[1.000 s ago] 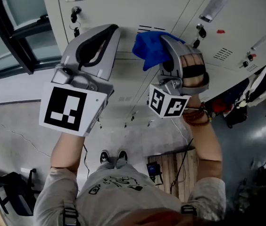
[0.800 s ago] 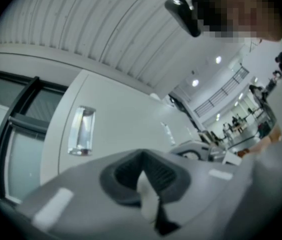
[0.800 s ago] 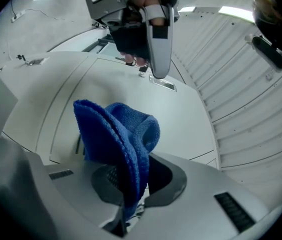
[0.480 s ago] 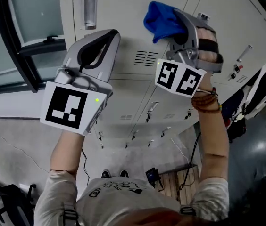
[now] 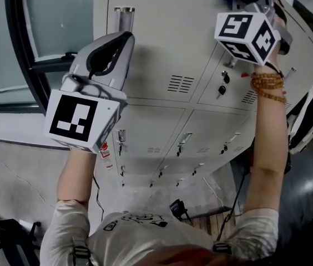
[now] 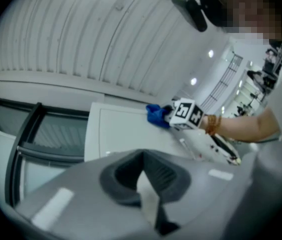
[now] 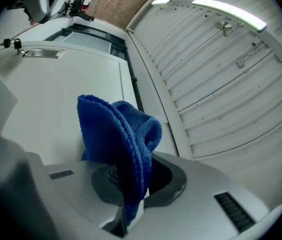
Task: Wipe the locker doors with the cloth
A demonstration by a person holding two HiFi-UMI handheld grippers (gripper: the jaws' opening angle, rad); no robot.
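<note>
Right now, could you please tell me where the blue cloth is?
The blue cloth is clamped in the right claw, held up at the upper locker door near the lockers' top edge; in the head view it peeks in at the top right.

The left hand-held gripper (image 6: pixel 148 200) has its jaws together, empty. Beyond it, the right hand-held gripper (image 6: pixel 166 115) holds a blue cloth (image 6: pixel 156 115) against a locker door (image 6: pixel 116 134).
</note>
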